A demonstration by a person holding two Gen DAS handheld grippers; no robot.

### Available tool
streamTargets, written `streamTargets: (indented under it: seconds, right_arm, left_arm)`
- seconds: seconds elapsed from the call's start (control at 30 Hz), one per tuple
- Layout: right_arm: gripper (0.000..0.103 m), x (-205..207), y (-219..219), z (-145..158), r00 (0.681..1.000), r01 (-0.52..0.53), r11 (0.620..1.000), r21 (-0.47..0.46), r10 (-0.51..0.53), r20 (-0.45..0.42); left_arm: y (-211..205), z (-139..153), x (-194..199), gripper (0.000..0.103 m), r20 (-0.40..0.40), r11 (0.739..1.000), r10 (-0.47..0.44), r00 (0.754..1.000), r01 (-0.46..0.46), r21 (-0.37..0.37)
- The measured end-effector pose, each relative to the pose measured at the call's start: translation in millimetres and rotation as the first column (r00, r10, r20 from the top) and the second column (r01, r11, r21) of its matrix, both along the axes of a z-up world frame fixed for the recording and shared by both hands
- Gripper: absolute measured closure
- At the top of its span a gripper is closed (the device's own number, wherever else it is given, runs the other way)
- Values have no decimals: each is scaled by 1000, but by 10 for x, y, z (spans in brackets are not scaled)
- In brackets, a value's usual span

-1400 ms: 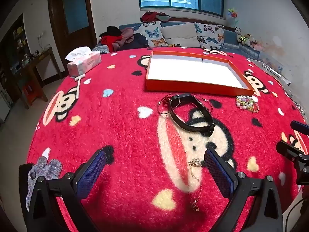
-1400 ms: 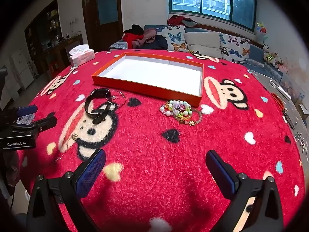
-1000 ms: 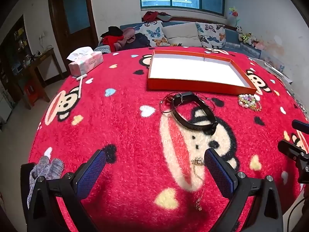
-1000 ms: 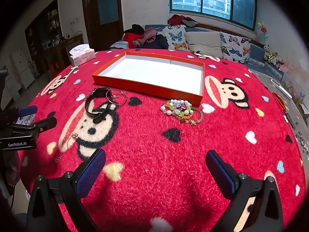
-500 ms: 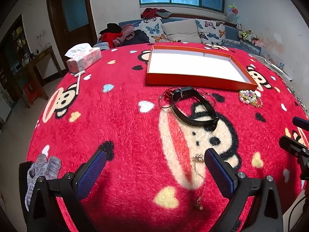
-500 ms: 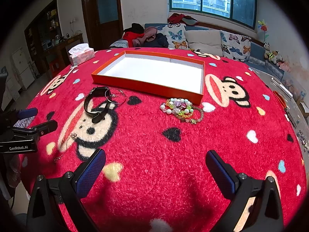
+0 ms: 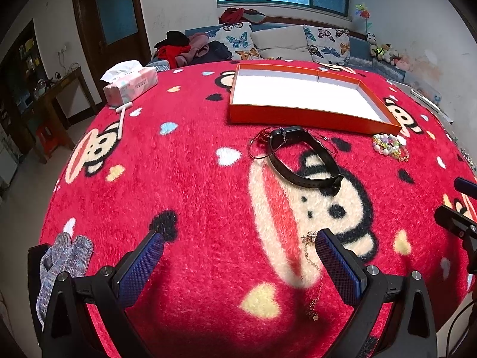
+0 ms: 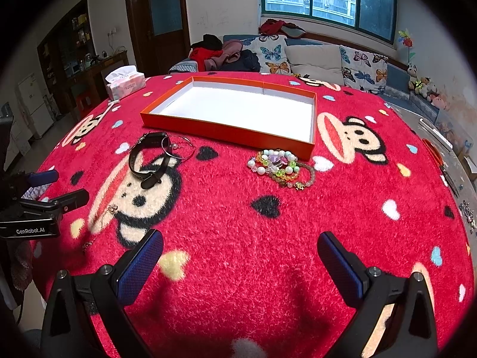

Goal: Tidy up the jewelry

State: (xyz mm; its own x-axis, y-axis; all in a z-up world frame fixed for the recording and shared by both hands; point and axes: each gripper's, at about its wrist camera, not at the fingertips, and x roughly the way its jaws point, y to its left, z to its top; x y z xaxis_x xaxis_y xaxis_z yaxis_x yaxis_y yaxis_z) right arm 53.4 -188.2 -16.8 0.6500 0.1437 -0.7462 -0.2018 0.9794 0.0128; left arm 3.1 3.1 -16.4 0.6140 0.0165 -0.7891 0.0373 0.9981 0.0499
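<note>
An empty orange tray [image 7: 310, 116] [image 8: 226, 132] with a white floor lies at the far side of the red cartoon-print cloth. In front of it rest a black band [image 7: 310, 176] [image 8: 140, 164] and thin wire bangles [image 7: 257, 146] [image 8: 179, 146]. A pile of bead bracelets [image 7: 389, 146] [image 8: 281, 167] lies by the tray's near right corner. A gold chain [image 7: 311, 268] [image 8: 103, 217] lies just inside my left gripper's right finger. My left gripper [image 7: 238, 256] is open over the cloth. My right gripper [image 8: 240, 256] is open, well short of the beads.
A pink tissue pack [image 7: 131, 85] [image 8: 125, 85] and a white stick [image 7: 120, 119] sit at the far left. A grey glove [image 7: 62, 265] lies at the cloth's near left edge. A sofa with cushions [image 8: 313, 56] stands behind the table.
The left gripper has crept slightly forward, so the gold chain sits closer to its right finger. The right gripper has barely moved. Both stay open.
</note>
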Motion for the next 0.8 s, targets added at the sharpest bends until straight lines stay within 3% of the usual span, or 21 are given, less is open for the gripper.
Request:
streamTargets:
  seconds: [0.8]
  right_arm:
    - [0, 8, 6, -25, 1000, 1, 1000, 6, -1, -6]
  left_arm:
    - [-3, -43, -88, 0, -21, 1000, -13, 1000, 13, -2]
